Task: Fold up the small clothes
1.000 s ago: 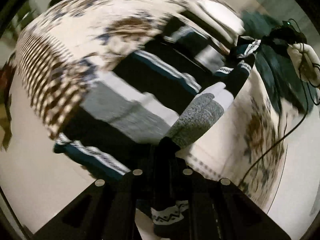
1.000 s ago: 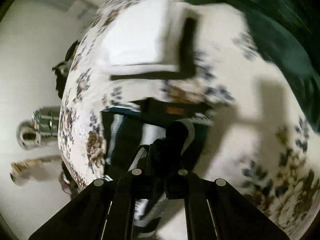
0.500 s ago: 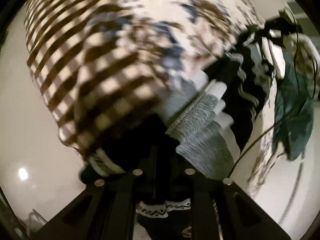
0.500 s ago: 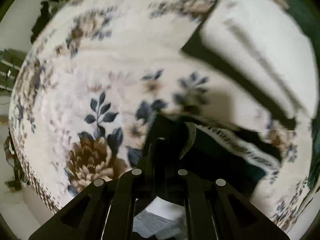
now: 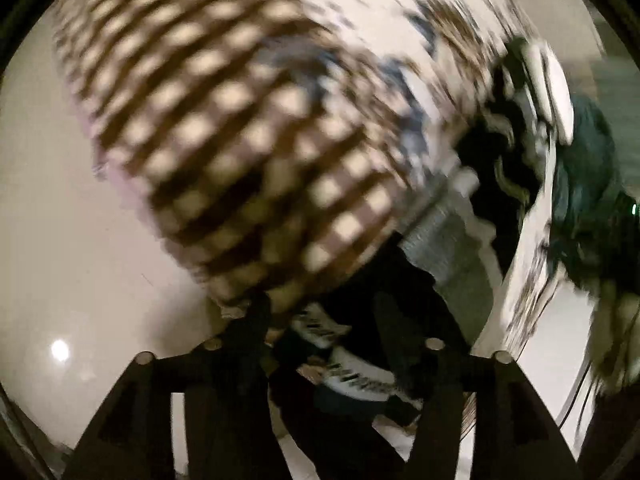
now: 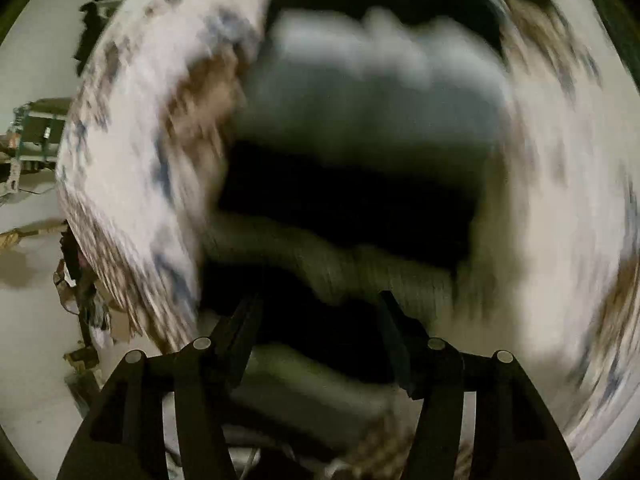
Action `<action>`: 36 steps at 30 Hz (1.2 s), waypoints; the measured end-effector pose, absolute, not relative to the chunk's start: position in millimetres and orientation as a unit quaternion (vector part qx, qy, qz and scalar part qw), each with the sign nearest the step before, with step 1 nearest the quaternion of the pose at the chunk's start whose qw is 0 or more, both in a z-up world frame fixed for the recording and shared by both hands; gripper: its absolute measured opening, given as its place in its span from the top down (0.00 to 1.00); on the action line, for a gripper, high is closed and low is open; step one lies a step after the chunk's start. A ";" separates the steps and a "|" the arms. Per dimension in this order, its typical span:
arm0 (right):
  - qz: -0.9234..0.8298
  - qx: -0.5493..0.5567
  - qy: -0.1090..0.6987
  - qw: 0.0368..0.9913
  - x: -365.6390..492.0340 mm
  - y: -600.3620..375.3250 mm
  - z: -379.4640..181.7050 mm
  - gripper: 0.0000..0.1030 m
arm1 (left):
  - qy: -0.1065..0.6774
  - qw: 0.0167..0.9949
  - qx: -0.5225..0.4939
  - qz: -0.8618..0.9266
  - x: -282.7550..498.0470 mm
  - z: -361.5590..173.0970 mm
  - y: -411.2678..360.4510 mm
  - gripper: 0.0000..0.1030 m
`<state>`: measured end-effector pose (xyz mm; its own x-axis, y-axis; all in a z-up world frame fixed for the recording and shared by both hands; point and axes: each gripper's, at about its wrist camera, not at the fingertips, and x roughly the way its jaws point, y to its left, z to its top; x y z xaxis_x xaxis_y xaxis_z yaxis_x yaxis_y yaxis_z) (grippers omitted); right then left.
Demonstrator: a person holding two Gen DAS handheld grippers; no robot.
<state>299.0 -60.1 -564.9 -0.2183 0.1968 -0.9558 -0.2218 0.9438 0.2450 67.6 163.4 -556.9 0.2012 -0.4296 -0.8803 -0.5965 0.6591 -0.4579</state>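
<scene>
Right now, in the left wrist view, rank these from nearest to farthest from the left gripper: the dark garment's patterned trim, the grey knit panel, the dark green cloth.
1. patterned trim, between the open fingers of the left gripper.
2. grey knit panel, up and right.
3. dark green cloth, far right edge.

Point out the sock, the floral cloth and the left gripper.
sock [image 5: 448, 240]: left wrist view, grey ribbed band.
floral cloth [image 6: 136, 152]: right wrist view, bare patterned area at left.
left gripper [image 5: 320, 304]: left wrist view, between its fingertips.

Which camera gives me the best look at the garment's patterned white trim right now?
Left wrist: the trim shows its zigzag band between the open left gripper fingers. The right wrist view is motion-smeared; only dark and grey cloth shows, no trim.
</scene>
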 end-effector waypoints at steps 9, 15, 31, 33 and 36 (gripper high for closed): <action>0.114 0.104 0.798 0.582 125.2 -122.3 -649.3 0.83 | 0.661 0.701 -0.255 0.073 85.6 -554.8 116.1 0.98; 0.117 0.126 0.800 0.574 107.3 -141.2 -638.0 0.85 | 0.708 0.666 -0.214 0.094 106.8 -542.0 131.9 0.97; 0.060 0.312 0.641 0.698 347.3 -250.3 -558.4 0.44 | 0.564 0.785 -0.251 -0.043 468.0 -492.3 98.7 0.38; 0.056 0.338 0.630 0.697 389.1 -242.4 -565.0 0.44 | 0.580 0.780 -0.227 -0.059 522.7 -511.7 89.5 0.38; 0.059 0.366 0.625 0.687 440.9 -234.8 -577.4 0.44 | 0.593 0.773 -0.208 -0.089 552.8 -536.1 82.6 0.95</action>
